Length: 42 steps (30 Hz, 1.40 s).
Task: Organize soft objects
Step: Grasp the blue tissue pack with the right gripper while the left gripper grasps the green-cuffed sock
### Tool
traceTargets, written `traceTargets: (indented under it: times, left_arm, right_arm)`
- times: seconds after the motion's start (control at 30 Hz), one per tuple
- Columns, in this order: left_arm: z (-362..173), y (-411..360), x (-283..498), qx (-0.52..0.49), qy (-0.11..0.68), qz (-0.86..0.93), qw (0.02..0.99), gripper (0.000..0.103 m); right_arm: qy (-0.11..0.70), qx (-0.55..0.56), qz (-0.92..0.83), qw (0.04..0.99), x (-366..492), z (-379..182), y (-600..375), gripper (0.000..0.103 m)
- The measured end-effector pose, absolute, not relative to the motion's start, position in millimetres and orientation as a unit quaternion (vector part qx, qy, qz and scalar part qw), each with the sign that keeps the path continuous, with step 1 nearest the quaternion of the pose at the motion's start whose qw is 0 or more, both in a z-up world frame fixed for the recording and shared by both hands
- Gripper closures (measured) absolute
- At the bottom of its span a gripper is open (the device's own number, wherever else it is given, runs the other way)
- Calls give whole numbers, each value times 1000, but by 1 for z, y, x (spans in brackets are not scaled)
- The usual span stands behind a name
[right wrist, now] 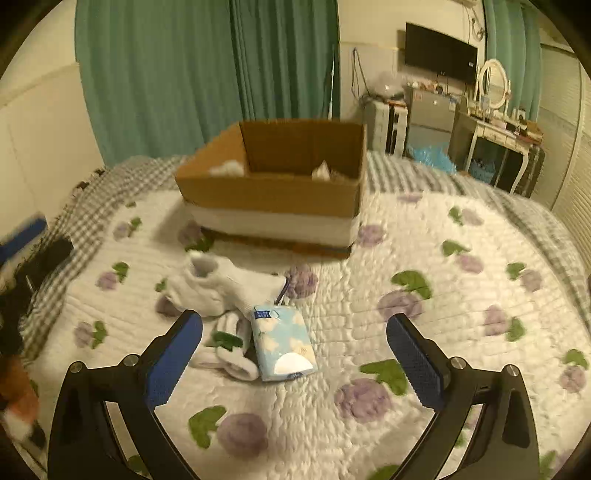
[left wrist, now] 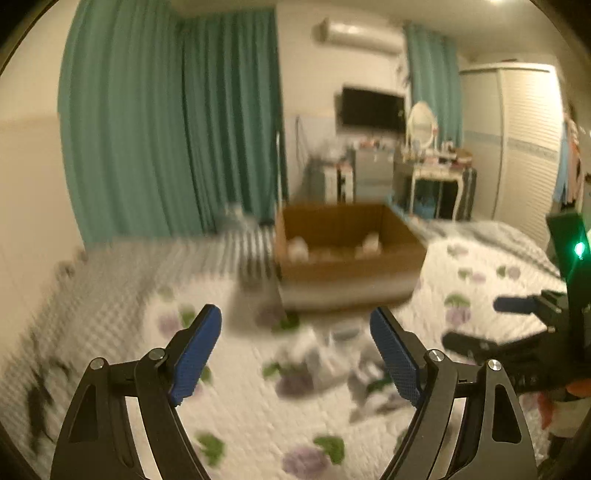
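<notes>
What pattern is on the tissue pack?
Light blue tissue pack with white clouds; clearest in the right wrist view.

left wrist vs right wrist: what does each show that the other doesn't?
Left wrist only: the air conditioner on the wall and the wardrobe, though the view is motion-blurred. Right wrist only: a sharp look at the white socks and the blue tissue pack touching them on the quilt. Both: the cardboard box with pale items inside, the green curtains, and each open hand-held gripper, left and right.
</notes>
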<state>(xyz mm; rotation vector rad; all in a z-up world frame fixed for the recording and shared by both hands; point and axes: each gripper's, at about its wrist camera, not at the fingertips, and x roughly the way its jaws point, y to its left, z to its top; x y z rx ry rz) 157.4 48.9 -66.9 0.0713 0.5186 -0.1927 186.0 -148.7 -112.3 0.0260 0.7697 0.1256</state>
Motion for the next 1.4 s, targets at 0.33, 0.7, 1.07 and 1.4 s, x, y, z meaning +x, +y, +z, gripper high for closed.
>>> traceTargets:
  times: [0.33,0.7,1.07,1.4]
  left_arm:
    - [-149,44,185,13,357,-82,931,19]
    - [-151,40,184,6,356,-95,930,19]
    - [-166,5,174,2,384,-148,912,19]
    - [-195,-32,194,3,421,-175,890,22]
  right_arm:
    - [450,41,35,891,231,-186,-149,2]
    - [459,12,59,887,234,-198,-140,51]
    - [474,-78,74,874,235,-141,-148,52]
    - [483,-116,93,863,250,-158,-177,51]
